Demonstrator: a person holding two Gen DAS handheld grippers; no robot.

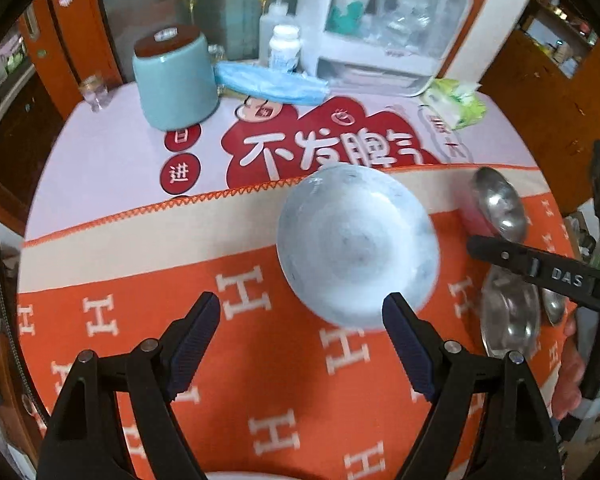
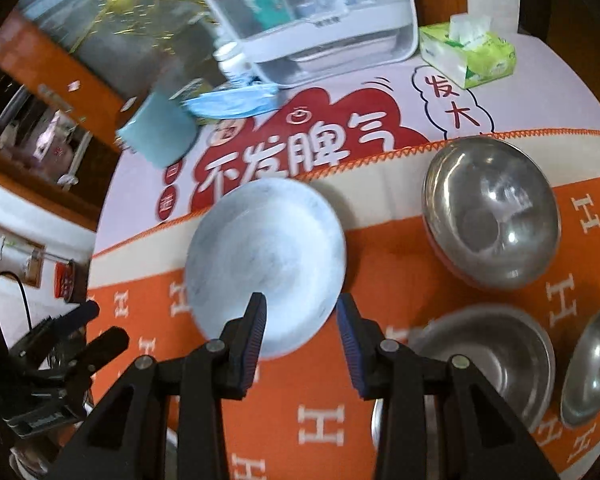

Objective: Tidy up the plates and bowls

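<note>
While both claws hang over the bench (image 1: 100,152), a pale marbled bowl (image 1: 356,248) sits on the orange cloth (image 1: 240,360) with white letters on it. The left claw (image 1: 302,320) is spread wide and has nothing in it. One of its fingers (image 1: 404,336) shows in front of the bowl's near edge, but I cannot tell if it touches.

From the right wrist view, the right claw (image 2: 301,322) is partly spread, with a gap between its blue pads. Nothing is pinched there. Its tips hang over the near rim of the same pale bowl (image 2: 266,256).

To the right of the pale bowl sit shiny metal bowls. One big metal bowl (image 2: 492,212) is farther back, near the zigzag edge of the cloth. A second metal bowl (image 2: 496,356) is closer to us, and a small metal bowl (image 2: 592,364) sits just beside it at the edge.

Farther back on the bench are a teal cup (image 1: 172,80) turned upside down, a blue face mask (image 1: 268,84), a white bottle (image 1: 285,50), a white box with a clear front (image 1: 380,28), and a green tissue pack (image 2: 468,52).
</note>
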